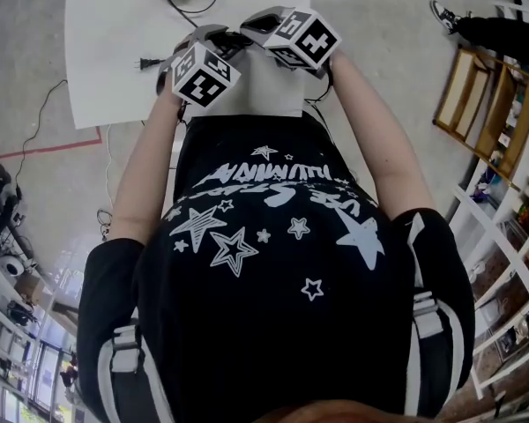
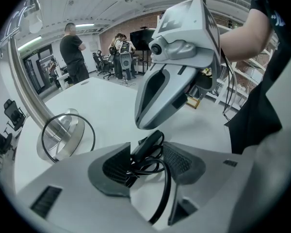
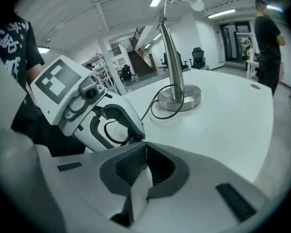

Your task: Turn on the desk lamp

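Table: white top (image 1: 106, 51) is spreading under both claws, with an open office behind it.
Left gripper (image 2: 146, 152): its jaws are pinching a bunched black cord (image 2: 167, 188).
Right gripper (image 3: 144, 152): its jaws are pressing together on nothing, close beside the other claw.
Desk lamp (image 3: 170, 57): is standing upright well ahead of this claw, with cord looping round its base.

No words can be read here; the white letters (image 1: 273, 176) on the black shirt (image 1: 273, 324) are upside down and too blurry.
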Tool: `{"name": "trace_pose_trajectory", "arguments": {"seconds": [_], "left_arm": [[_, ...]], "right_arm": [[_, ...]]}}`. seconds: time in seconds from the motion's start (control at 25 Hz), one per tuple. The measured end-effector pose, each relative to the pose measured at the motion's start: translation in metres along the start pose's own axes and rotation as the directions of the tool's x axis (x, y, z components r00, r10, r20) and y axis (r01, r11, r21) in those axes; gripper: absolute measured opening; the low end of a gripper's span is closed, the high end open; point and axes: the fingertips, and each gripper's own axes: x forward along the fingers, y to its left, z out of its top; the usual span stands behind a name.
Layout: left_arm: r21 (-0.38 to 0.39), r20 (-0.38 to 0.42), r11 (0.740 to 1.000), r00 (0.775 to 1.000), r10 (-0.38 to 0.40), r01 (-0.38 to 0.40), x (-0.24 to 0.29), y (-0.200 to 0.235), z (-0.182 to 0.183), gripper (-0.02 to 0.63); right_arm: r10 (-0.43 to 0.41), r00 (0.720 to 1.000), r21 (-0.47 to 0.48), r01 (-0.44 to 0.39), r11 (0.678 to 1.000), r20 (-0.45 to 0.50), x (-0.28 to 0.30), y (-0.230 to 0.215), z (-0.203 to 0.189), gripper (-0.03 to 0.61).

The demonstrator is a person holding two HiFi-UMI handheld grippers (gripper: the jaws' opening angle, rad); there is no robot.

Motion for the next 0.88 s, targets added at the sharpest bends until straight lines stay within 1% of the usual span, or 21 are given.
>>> {"name": "trace_pose_trajectory", "arguments": {"seconds": [0.08, 0.16, 0.32, 0.48, 0.88], "left_arm": [[-0.004, 0.002, 1.0, 1.0, 0.001, -0.001, -0.001, 0.001, 0.0, 0.23], [-0.009, 0.004, 1.0, 1.0, 0.002, -0.002, -0.001, 0.0, 0.001, 0.23], [-0.02, 0.006, 1.0, 1.0, 0.002, -0.002, 0.004, 0.001, 0.0, 0.23], [-0.021, 0.008, 1.0, 1.0, 0.0, 0.0, 0.004, 0.003, 0.0, 0.23], [-0.023, 0.03, 1.0, 1.0, 0.006, -0.005, 0.005, 0.004, -0.003, 0.23]], "right_arm": [[-0.003, 1.0, -0.035, 0.002, 0.999, -0.026, 0.003, -0.004, 0.003, 0.005], [0.01, 0.999, -0.074, -0.014, 0.997, -0.053, 0.006, -0.006, 0.003, 0.005], [0.078, 0.99, -0.125, -0.093, 0.988, -0.12, 0.017, -0.005, -0.002, 0.005], [0.129, 0.978, -0.13, -0.151, 0.98, -0.161, 0.022, -0.004, -0.003, 0.005], [0.202, 0.951, -0.145, -0.24, 0.96, -0.235, 0.028, -0.002, -0.003, 0.005]]}}
